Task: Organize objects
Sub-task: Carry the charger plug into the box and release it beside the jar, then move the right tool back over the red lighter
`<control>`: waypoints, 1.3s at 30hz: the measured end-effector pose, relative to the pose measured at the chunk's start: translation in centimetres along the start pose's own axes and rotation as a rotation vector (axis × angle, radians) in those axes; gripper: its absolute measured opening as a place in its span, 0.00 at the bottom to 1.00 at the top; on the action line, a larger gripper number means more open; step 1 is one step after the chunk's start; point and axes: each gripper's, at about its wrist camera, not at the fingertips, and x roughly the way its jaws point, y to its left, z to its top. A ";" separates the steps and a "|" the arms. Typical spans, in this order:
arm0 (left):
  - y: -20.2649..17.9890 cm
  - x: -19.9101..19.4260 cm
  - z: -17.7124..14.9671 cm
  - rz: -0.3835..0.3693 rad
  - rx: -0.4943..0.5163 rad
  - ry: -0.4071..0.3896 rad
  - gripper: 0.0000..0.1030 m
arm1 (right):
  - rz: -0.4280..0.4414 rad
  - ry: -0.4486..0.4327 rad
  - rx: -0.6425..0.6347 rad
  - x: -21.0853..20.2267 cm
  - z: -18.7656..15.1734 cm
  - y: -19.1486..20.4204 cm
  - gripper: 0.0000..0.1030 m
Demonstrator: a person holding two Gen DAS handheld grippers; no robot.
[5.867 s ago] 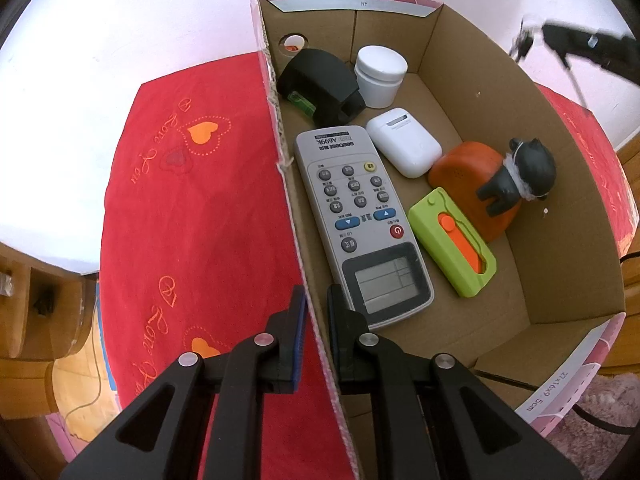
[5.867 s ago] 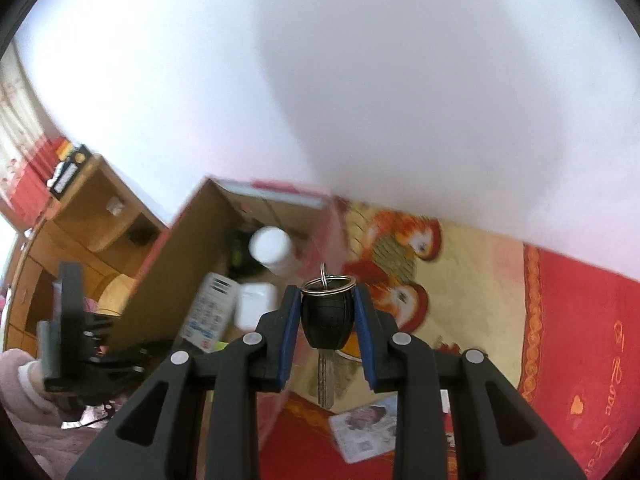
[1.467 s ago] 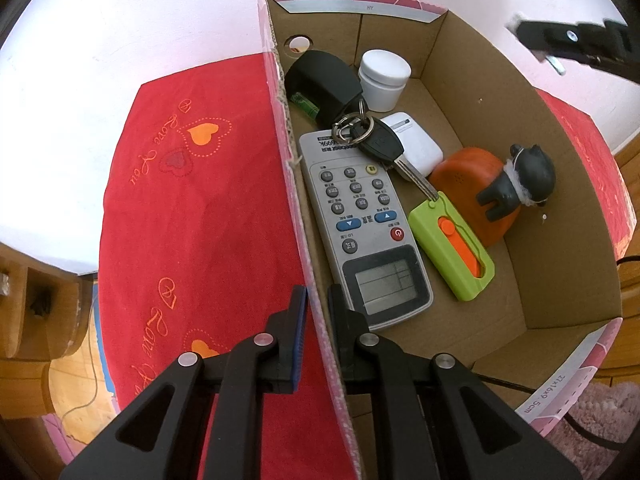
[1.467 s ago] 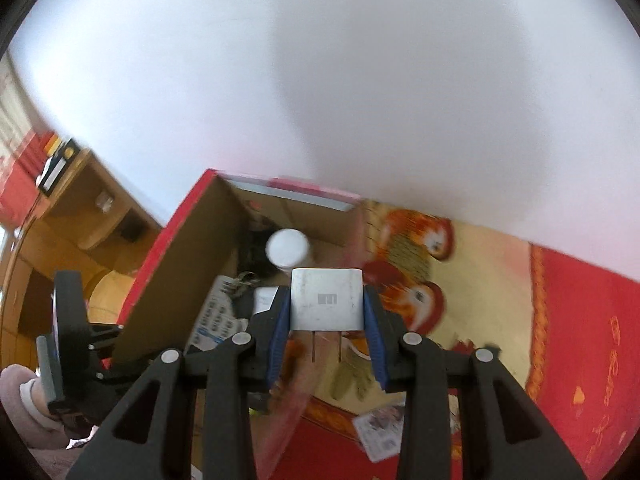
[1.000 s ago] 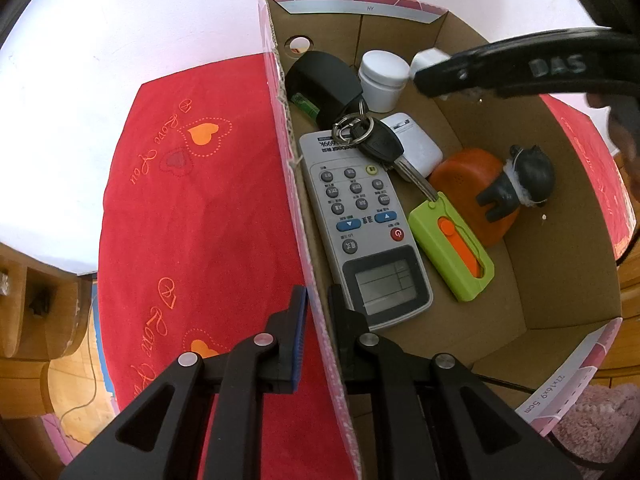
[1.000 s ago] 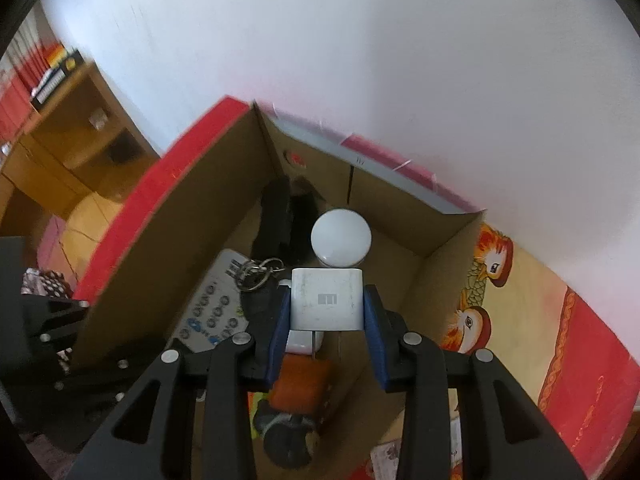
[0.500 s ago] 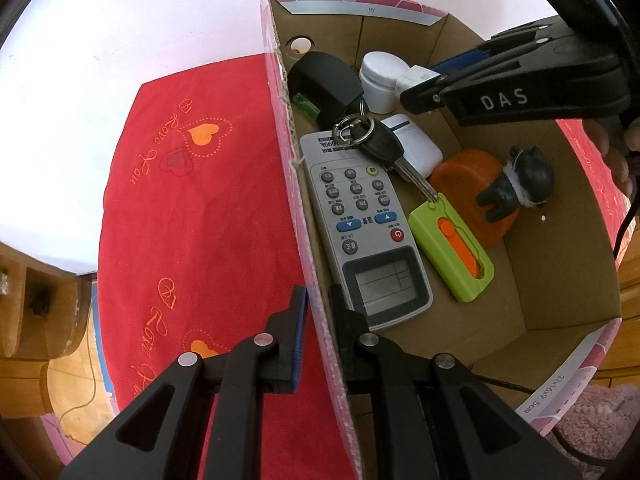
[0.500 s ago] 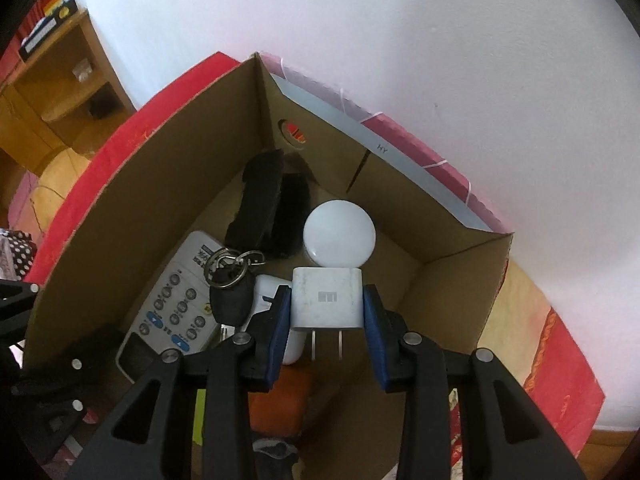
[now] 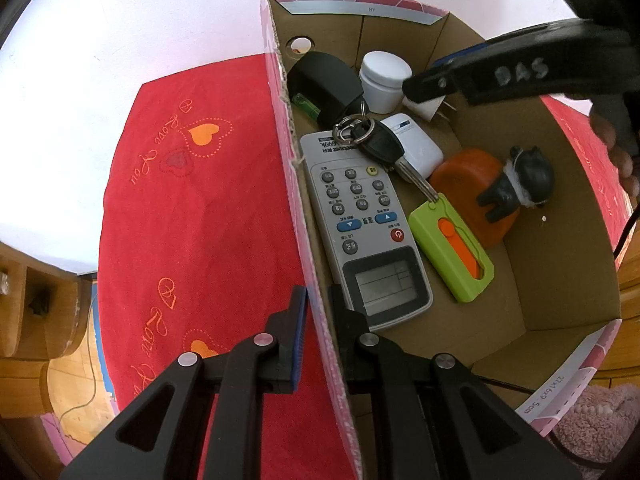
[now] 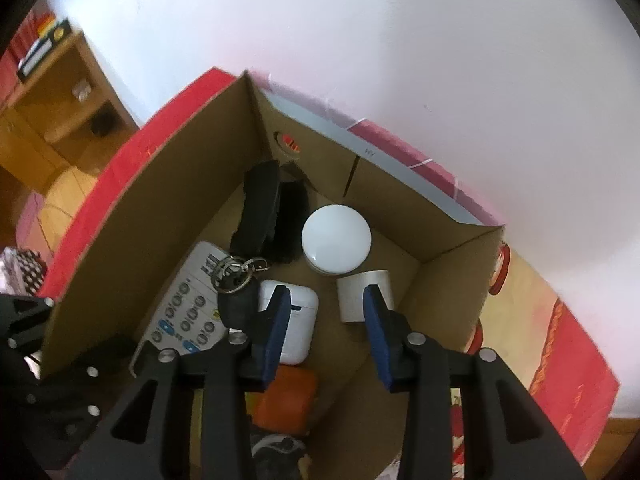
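- Right gripper [image 10: 324, 324] stands with its jaws apart at the lower centre of the right wrist view, holding nothing; the white charger plug [image 10: 363, 295] sits on the box floor just by the right-hand finger, touching or nearly so.
- Left gripper [image 9: 316, 312], low in the left wrist view, is clamped on the near side wall of the cardboard box [image 9: 560, 208].
- Around the plug lie a white jar [image 10: 336, 238], a white earbud case [image 10: 294, 322], a car key [image 9: 380, 146] on a grey remote [image 9: 360, 232], a black holder [image 9: 324, 82], a green-orange cutter [image 9: 452, 248] and an orange case with a dark figurine [image 9: 516, 180].
- By my reading, the plug is delivered; nothing else to collect shows clearly in either view, so what remains is uncertain.
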 end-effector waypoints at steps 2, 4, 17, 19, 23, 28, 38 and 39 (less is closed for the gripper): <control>0.1 0.1 0.0 0.001 0.001 0.001 0.10 | 0.026 -0.017 0.028 -0.7 -0.2 -0.5 0.37; 0.1 0.0 0.0 0.000 0.000 0.000 0.10 | 0.048 -0.042 0.058 -1.7 -0.5 -1.2 0.37; 0.7 -0.9 0.2 -0.004 -0.004 -0.001 0.10 | 0.062 -0.188 0.302 -7.4 -4.8 -7.5 0.37; 1.2 -0.8 -0.1 -0.003 -0.003 0.000 0.10 | 0.036 -0.184 0.349 -7.7 -6.3 -9.3 0.37; 1.3 -0.8 -0.2 -0.001 0.003 0.001 0.10 | -0.025 -0.135 0.442 -6.2 -8.6 -12.2 0.37; 1.5 -0.6 0.0 0.000 0.003 0.002 0.10 | -0.042 -0.069 0.541 -3.0 -11.6 -14.3 0.37; 3.0 0.4 -0.7 0.000 0.002 0.002 0.10 | -0.044 0.007 0.600 1.5 -13.8 -15.6 0.37; 3.0 0.4 -0.6 -0.001 0.002 0.002 0.10 | -0.045 0.014 0.606 1.9 -14.0 -15.7 0.37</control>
